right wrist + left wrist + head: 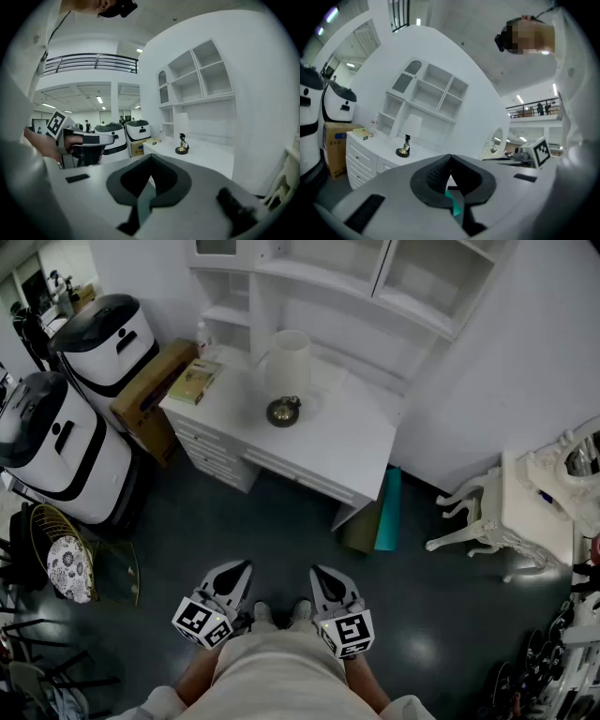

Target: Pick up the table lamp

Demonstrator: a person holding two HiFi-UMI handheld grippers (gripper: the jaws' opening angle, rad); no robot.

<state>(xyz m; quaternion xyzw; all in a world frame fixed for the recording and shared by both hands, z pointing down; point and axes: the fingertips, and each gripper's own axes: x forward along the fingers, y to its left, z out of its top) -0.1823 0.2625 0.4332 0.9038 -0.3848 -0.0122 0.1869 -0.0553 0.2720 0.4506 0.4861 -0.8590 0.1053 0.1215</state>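
Note:
The table lamp (284, 371), with a white shade and a dark brass base, stands on the white desk (337, 442) under the wall shelves. It shows small and far off as the lamp (407, 140) in the left gripper view and the lamp (182, 136) in the right gripper view. My left gripper (236, 574) and right gripper (323, 577) hover side by side close to the person's body, well short of the desk above the dark floor. Both have their jaws closed together with nothing between them.
A green book (195, 381) lies on the desk's left end. A cardboard box (150, 395) and two white-and-black machines (56, 442) stand to the left. A teal board (386, 509) leans against the desk's right side. An ornate white table (525, 507) is at the right.

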